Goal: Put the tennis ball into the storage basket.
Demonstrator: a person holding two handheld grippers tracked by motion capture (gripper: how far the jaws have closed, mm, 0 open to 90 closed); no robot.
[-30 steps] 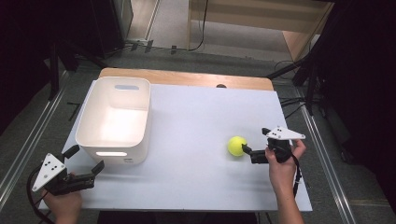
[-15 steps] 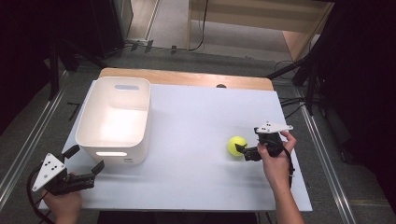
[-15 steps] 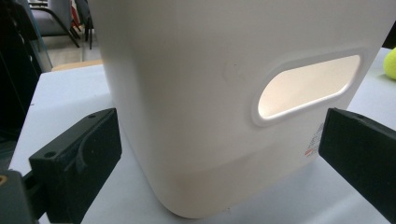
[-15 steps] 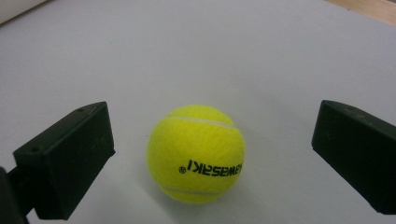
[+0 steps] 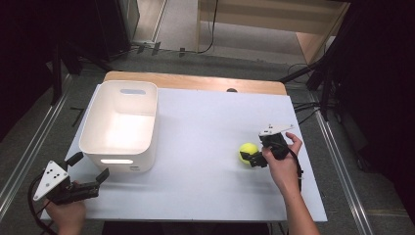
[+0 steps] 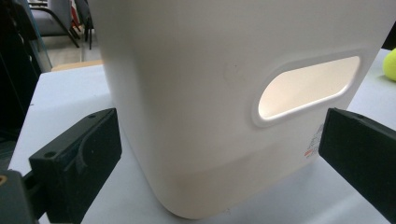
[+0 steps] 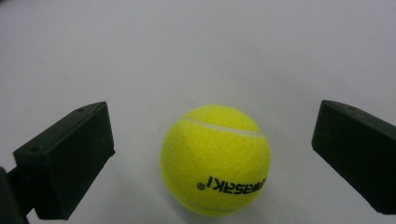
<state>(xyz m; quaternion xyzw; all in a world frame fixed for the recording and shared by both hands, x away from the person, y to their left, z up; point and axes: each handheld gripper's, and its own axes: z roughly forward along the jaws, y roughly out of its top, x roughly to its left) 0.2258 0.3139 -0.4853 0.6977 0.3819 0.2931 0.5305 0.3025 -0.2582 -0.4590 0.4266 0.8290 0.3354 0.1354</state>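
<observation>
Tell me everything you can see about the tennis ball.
The tennis ball is bright yellow-green, fuzzy like felt, with a pale curved seam and black printed lettering that reads upside down in the right gripper view. It rests on the white tabletop, right of centre, away from the white bin. The right gripper has its open jaws on either side of it, not touching.
</observation>
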